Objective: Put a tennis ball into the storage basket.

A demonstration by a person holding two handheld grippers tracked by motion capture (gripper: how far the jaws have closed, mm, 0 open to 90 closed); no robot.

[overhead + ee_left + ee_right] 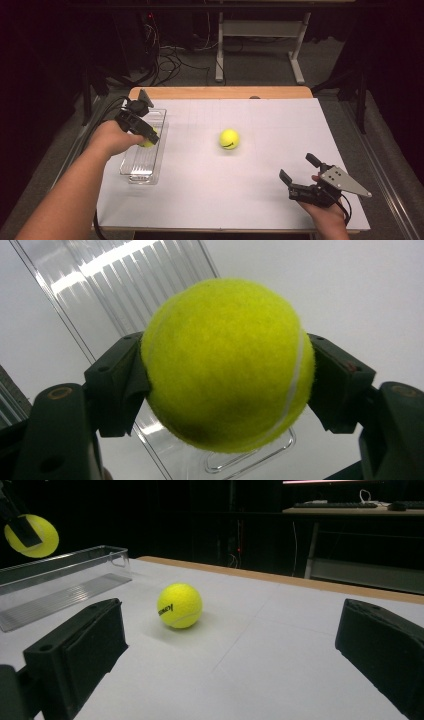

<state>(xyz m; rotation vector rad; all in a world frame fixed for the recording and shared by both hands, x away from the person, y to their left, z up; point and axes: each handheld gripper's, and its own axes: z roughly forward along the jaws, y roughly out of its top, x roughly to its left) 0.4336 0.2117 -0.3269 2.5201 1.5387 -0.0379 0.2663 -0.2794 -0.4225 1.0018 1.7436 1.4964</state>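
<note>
Covering most of the table [260, 210] is a white sheet, with a clear plastic tray [131, 172] at its left edge. Above that tray the left gripper [148, 138] pinches a tennis ball [227, 365], its jaws pressed against opposite sides. A second tennis ball [229, 139] rests loose at mid-table, well apart from the tray. The right gripper [296, 167] sits near the front right corner, jaws spread and empty. Risk: the tray is narrow, so a release off its centreline would likely bounce the held ball off a wall and onto the sheet. Risk: a careless approach could nudge the loose ball into rolling.
</note>
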